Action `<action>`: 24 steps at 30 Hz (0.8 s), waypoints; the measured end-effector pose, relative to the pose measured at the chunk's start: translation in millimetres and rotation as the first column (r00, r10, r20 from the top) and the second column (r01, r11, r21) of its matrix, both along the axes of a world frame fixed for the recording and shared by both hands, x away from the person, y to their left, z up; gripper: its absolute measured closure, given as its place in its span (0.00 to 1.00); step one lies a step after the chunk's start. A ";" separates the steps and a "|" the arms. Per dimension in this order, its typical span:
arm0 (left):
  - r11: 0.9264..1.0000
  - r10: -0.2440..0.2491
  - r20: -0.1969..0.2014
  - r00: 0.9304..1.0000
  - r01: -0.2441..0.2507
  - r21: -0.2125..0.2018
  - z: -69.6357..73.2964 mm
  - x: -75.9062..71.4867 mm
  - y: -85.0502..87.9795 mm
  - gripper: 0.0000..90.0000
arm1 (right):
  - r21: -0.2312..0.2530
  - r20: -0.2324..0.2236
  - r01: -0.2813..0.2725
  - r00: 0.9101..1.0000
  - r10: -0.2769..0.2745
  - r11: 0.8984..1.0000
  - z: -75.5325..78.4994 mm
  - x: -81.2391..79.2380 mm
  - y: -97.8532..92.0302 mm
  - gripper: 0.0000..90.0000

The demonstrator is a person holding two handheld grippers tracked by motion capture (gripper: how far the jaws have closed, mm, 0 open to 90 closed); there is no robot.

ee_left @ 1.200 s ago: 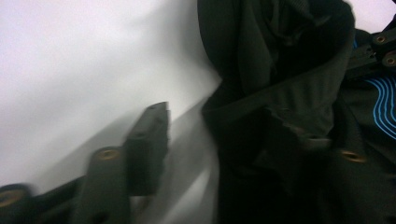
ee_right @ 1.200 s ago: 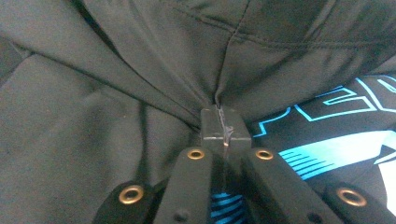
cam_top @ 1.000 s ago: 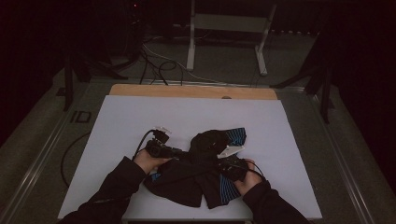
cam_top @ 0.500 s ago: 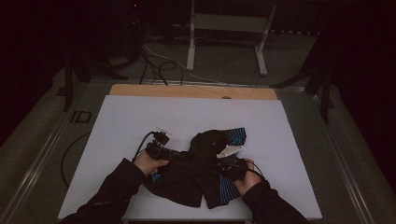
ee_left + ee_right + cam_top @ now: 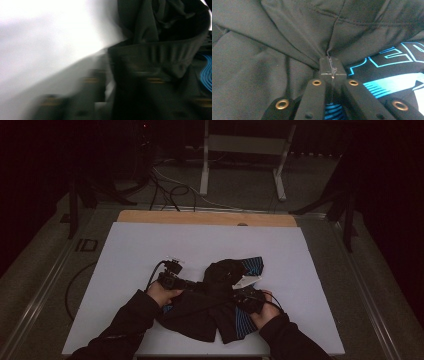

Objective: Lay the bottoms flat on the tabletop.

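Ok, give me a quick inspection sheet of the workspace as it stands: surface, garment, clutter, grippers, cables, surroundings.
Surface: white table top with a wooden strip along the far edge; far half bare.
Job's things: black garment with blue print, crumpled at the near edge between both hands.
Clutter: nothing seen.
Grippers: right gripper shut on a pinched fold of the garment. Left gripper at the garment's left edge; its jaws have just been closing, its own view is too blurred to tell whether cloth is gripped.
Cables: one trails from the left gripper across the table; loose cables lie on the floor beyond.
Surroundings: dark room, white stand frame behind the table.
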State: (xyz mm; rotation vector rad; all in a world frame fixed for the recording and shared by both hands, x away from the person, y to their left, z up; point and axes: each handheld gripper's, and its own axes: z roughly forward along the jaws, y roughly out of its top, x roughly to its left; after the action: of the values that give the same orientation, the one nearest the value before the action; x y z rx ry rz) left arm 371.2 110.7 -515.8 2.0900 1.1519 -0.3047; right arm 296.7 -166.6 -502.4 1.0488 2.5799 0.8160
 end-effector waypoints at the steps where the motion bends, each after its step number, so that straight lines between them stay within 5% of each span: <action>1: 1.000 0.003 -0.013 1.000 -0.004 -0.011 0.1 0.6 0.2 0.66 | 0.000 0.000 0.000 1.000 0.000 1.000 0.0 0.0 0.1 1.00; 5: 1.000 0.012 -0.048 0.999 -0.012 -0.018 -0.1 3.6 0.1 0.65 | -0.001 -0.001 -0.002 1.000 0.002 1.000 -0.3 0.1 0.5 1.00; 8: 1.000 0.002 -0.039 0.999 -0.002 0.005 1.3 3.5 -5.1 0.65 | 0.000 -0.001 0.003 1.000 -0.003 1.000 -0.6 -0.2 1.2 1.00; 14: 0.999 -0.005 0.000 1.000 0.005 0.043 -0.2 -0.5 -17.3 0.82 | -0.002 -0.001 -0.003 1.000 0.003 1.000 -1.2 0.0 1.1 1.00; 22: 0.988 -0.025 0.129 0.991 0.005 0.155 8.7 -8.8 -25.4 0.94 | 0.008 0.001 -0.001 1.000 0.001 1.000 0.0 0.0 -0.1 1.00; 24: 0.988 -0.012 0.156 0.988 -0.012 0.153 14.0 -9.3 -22.6 0.94 | 0.051 0.000 0.005 1.000 -0.005 0.999 1.6 1.7 -3.5 0.93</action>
State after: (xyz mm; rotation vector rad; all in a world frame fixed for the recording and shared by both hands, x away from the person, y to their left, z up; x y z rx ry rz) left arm 361.9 88.1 -501.8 2.2041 1.1115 -0.0513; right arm 298.4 -170.1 -500.8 1.0688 2.5684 0.8852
